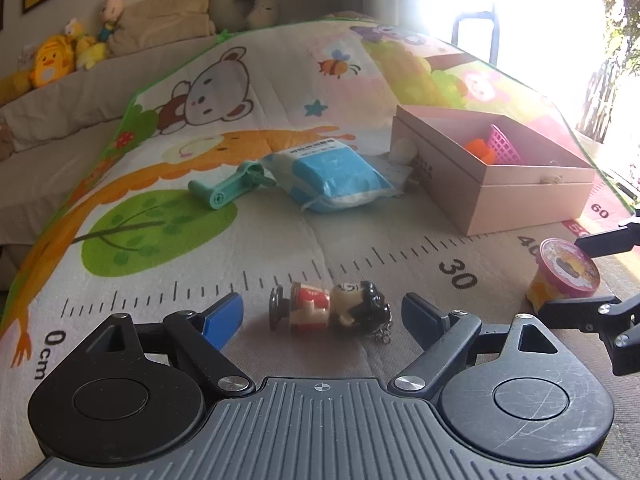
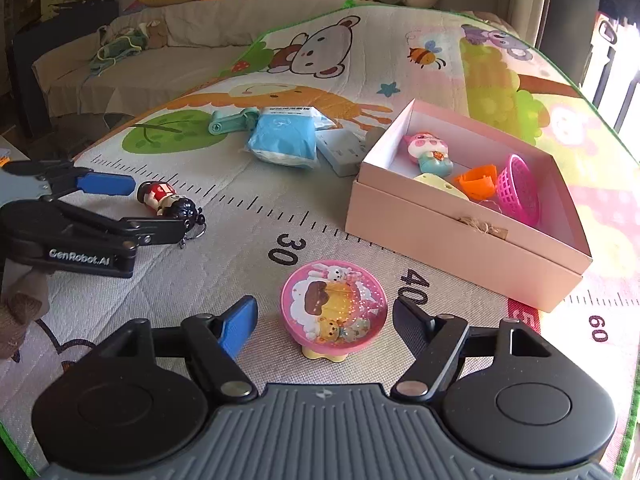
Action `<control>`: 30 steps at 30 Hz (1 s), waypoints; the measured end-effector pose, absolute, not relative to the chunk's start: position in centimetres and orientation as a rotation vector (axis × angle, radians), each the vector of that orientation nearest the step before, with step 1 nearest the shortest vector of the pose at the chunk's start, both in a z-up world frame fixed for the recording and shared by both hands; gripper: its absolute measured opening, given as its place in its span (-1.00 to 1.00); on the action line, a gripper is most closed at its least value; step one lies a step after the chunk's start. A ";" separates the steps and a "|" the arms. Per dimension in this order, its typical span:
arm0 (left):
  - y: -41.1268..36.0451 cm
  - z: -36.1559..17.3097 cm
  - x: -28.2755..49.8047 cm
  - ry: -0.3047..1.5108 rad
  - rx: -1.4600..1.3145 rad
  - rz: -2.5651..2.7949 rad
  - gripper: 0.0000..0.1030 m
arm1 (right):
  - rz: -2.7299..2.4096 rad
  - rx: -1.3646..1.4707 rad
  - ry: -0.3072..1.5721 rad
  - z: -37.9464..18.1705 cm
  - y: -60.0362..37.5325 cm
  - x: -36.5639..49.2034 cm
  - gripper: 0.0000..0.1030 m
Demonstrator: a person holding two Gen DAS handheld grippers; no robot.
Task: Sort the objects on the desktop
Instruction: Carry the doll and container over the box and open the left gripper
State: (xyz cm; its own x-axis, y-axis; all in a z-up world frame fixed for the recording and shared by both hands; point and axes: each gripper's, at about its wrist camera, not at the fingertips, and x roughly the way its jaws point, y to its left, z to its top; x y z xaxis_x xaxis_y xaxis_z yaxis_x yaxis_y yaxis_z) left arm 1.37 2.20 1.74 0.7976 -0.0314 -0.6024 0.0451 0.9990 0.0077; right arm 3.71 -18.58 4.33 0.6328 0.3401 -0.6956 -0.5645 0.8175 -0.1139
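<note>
A small doll keychain (image 1: 330,307) with black hair and a red top lies on its side on the play mat. My left gripper (image 1: 322,316) is open, one finger on each side of the doll, not touching it. It also shows in the right wrist view (image 2: 154,210) around the doll (image 2: 168,202). A pink-lidded toy cup (image 2: 334,306) stands upright between the open fingers of my right gripper (image 2: 324,318). The cup shows in the left wrist view (image 1: 566,272) too.
An open pink box (image 2: 460,236) at the right holds a pig toy (image 2: 428,152), an orange piece (image 2: 478,182) and a pink basket (image 2: 518,188). A blue tissue pack (image 2: 284,136), a teal tool (image 2: 232,120) and a white pack (image 2: 340,148) lie behind. Plush toys sit on the sofa.
</note>
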 end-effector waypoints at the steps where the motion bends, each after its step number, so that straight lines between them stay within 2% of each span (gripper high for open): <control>1: 1.9 1.7 1.7 0.650 0.033 -0.046 0.76 | 0.524 -0.350 0.702 4.3 -18.5 3.6 0.49; 5: 1.0 1.5 2.6 0.667 0.080 -0.055 0.67 | 0.521 -0.355 0.683 4.1 -18.4 3.7 0.55; 8: 0.8 1.3 2.8 0.682 0.086 -0.054 0.49 | 0.527 -0.341 0.682 3.9 -18.2 4.1 0.55; 9: 0.8 1.2 2.7 0.683 0.087 -0.052 0.37 | 0.528 -0.335 0.684 3.8 -18.1 4.3 0.55; 13: 0.6 1.4 2.1 0.679 0.088 -0.056 0.35 | 0.523 -0.344 0.681 3.7 -17.8 4.6 0.51; 16: 0.0 1.8 1.1 0.678 0.101 -0.081 0.34 | 0.525 -0.334 0.695 3.8 -18.1 4.6 0.16; 17: -0.3 1.8 0.7 0.680 0.108 -0.090 0.34 | 0.529 -0.328 0.701 3.8 -18.3 4.5 0.09; 24: -1.9 3.4 -1.8 0.668 0.105 -0.160 0.34 | 0.554 -0.311 0.725 5.5 -21.0 2.4 0.09; 30: -4.0 8.8 -3.0 0.513 0.153 -0.206 0.34 | 0.522 -0.227 0.564 12.2 -25.7 -0.1 0.09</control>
